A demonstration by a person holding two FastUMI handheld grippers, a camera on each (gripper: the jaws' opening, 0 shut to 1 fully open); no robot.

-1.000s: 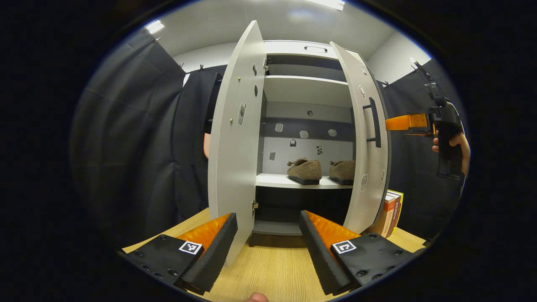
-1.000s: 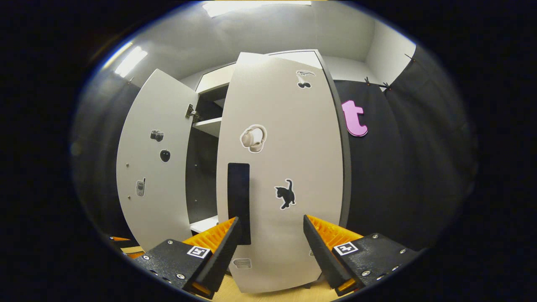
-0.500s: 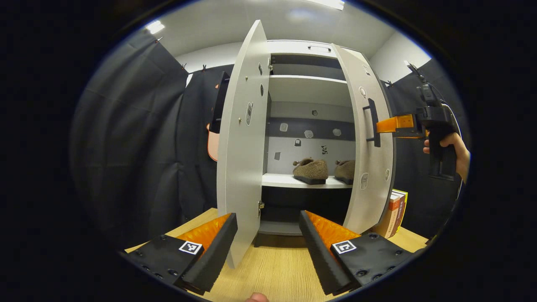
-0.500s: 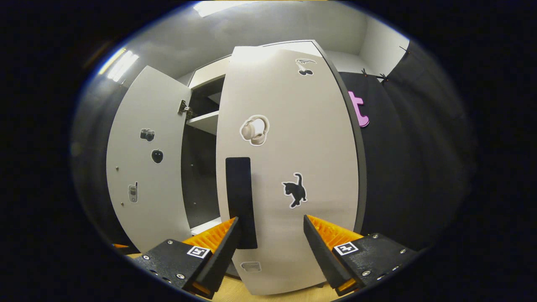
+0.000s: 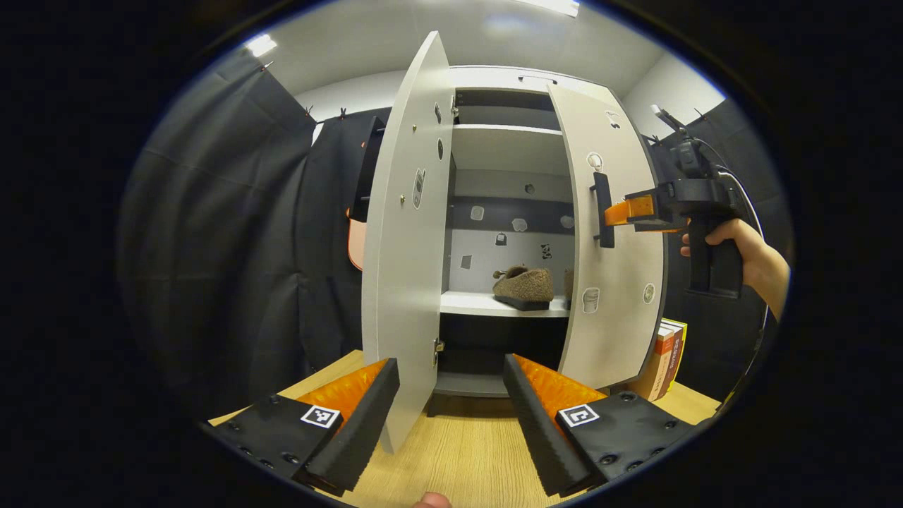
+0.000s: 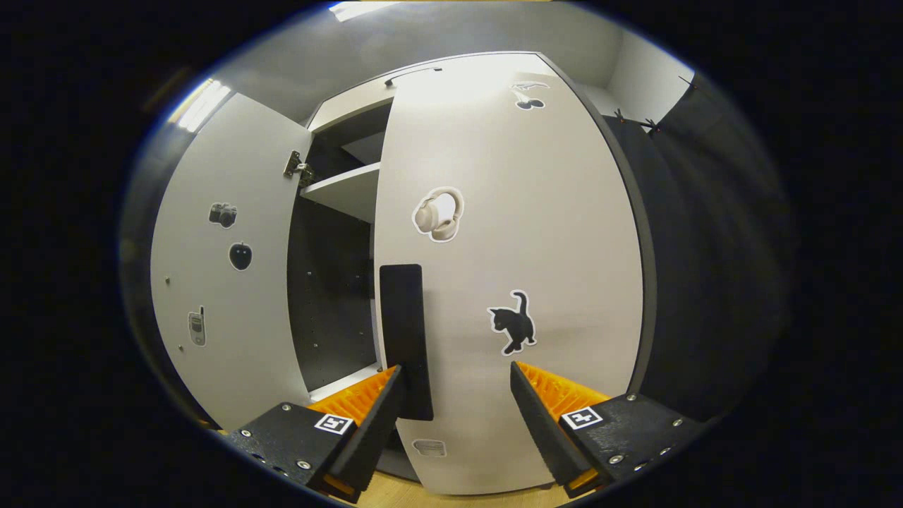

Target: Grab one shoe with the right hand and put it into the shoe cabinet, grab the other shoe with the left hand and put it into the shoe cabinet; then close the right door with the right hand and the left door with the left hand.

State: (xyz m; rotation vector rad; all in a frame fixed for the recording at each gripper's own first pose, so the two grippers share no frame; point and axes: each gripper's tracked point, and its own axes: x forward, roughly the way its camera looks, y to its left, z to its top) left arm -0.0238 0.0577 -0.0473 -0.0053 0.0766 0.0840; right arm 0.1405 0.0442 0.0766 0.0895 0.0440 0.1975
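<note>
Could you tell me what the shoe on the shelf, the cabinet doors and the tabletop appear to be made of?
The shoe looks like brown fleece or boucle with a dark sole, judging by its nubby pile. The right door and left door look like matte pale laminated board, flat and even. The tabletop shows light wood grain, possibly veneer or laminate.

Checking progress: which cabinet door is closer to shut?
The right door, the one with the cat sticker, pushed by the right gripper; the left door stands wide open.
</note>
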